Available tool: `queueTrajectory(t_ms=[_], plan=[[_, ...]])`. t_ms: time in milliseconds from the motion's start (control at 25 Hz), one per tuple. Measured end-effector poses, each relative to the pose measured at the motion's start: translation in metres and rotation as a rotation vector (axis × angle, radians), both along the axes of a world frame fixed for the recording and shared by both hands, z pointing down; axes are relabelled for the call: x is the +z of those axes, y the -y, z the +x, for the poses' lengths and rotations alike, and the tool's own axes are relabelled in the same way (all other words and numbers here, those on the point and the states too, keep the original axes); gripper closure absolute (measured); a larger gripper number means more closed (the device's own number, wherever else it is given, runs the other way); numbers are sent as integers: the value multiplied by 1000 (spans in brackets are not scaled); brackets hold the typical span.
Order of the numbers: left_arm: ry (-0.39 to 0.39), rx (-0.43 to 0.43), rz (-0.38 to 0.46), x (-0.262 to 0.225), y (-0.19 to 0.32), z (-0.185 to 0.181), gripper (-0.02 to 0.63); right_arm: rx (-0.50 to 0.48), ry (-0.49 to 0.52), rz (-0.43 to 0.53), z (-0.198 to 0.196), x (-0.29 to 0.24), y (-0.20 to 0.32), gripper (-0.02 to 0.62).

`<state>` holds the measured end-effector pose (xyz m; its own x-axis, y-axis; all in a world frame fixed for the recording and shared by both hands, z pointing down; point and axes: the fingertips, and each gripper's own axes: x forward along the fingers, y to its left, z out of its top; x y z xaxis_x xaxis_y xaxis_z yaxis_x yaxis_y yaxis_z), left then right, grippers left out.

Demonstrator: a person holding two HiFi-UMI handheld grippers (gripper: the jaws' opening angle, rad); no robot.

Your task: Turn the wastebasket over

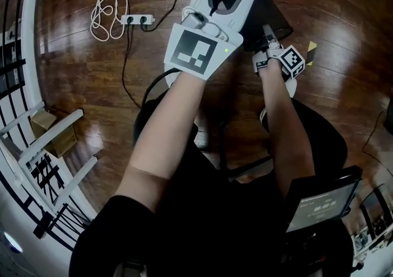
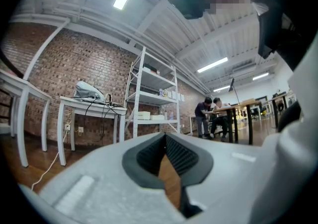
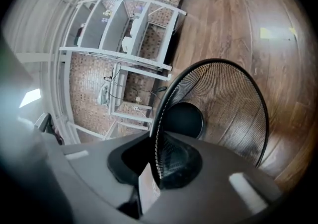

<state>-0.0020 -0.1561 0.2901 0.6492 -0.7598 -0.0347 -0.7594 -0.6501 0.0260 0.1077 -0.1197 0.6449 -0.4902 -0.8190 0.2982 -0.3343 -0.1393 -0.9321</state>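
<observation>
No legible text (screen (image 1: 323,207) digits blurred).

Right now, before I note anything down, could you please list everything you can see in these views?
wastebasket: one, black mesh, rim between the right gripper's jaws
power strip: one, white, floor at far left
cable coil: one, white, beside the power strip
cardboard box: one, brown, floor at left
tape mark: one, yellow, floor right of the wastebasket
shelving unit: one, white, against the brick wall
table: one, white, left of the shelving unit
people: two, at a distant desk
screen: one, dark, at lower right
left gripper: one, white, empty
right gripper: one, white, clamped on the wastebasket
</observation>
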Motion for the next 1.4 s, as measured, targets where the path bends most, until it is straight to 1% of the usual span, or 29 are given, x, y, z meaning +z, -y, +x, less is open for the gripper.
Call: queueTrajectory(t_ms=[80,160,400,520,640,800,960,1080,1160,1320,1400], plan=[[1,-1,2,-1,0,-1,604,-64,-64,16,7,-11,3,569],[-4,-5,7,-3,0,-4,604,-150,-155,40,12,-25,8,571],[-3,-10,39,-14,-4,-11,604,-467,-443,118,13,-63,19,581],[-8,-31,41,-14,-1,-15,604,-664,-569,170,8,-74,20,583],[-41,-53,57,-26,0,-23,604,-856,-709,218,4,-84,15,584],[-59,-71,70,-34,0,-34,604,-1118,-926,266,2,-80,7,584],[-61,-55,85,-30,-1,-32,604,-1364,-1157,298,6,-67,-6,584],[-61,-56,88,-32,-1,-33,604,-1481,-1327,335,3,-59,-17,581],[-54,-56,85,-30,0,-33,604,-1548,-1414,359,-1,-47,-24,581],[-44,-51,72,-25,-1,-30,604,-1678,-1553,394,-11,-24,-46,575],[-42,-53,70,-26,-2,-32,604,-1719,-1591,414,-20,-14,-53,571]])
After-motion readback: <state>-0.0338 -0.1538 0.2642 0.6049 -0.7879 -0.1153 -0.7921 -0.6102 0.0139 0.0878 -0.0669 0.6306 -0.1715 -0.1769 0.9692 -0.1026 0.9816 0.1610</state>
